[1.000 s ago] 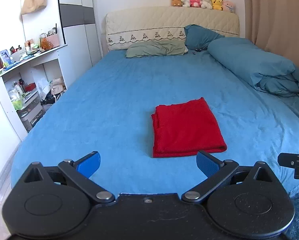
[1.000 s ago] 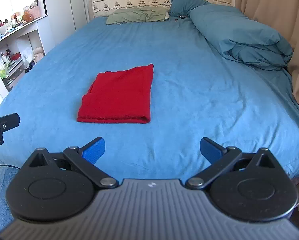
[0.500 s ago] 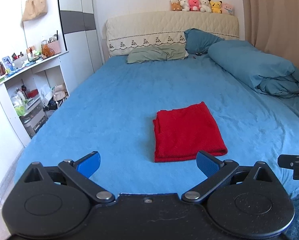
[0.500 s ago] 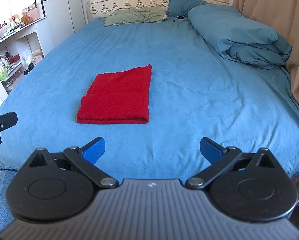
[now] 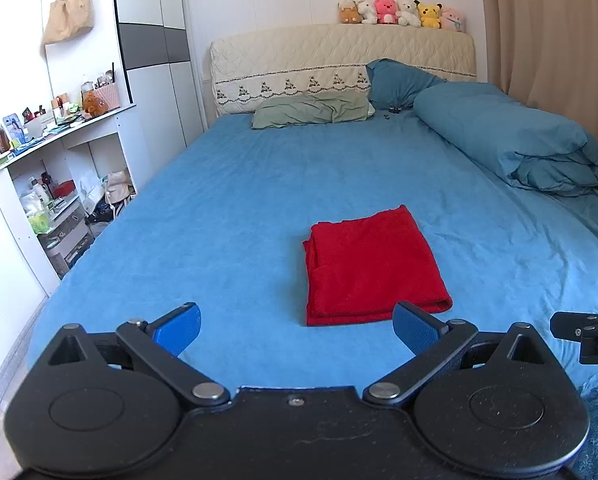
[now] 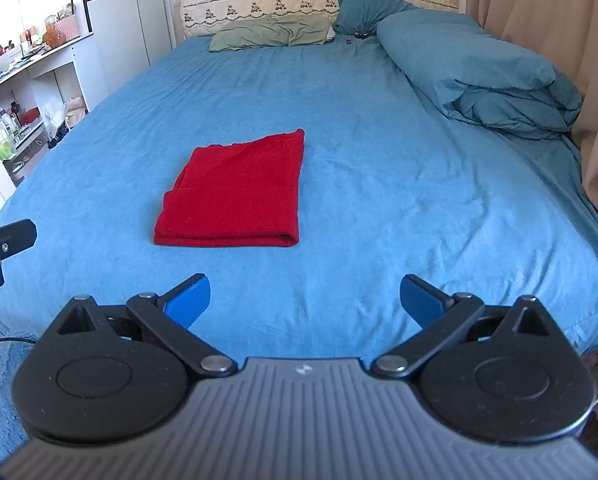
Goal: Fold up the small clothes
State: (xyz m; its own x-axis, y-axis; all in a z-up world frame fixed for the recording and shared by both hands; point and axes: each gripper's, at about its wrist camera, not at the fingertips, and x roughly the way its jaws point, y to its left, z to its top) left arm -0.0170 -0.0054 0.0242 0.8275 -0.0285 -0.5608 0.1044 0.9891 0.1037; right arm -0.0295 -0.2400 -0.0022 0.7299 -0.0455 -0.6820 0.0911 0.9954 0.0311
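1. Surface: a bed (image 5: 239, 208) with a blue sheet; a folded duvet (image 5: 511, 140) lies along its right edge, pillows (image 5: 311, 110) at the headboard.
2. Task item: a red cloth (image 5: 371, 266), folded into a flat rectangle, lies on the sheet near the foot of the bed.
3. Left gripper (image 5: 297, 326): jaws spread wide, holding nothing. The cloth lies just ahead, slightly right of centre, not touching the fingers.
4. Right gripper (image 6: 305, 298): jaws spread wide, holding nothing. The cloth (image 6: 235, 196) lies ahead and to the left, apart from the fingers.
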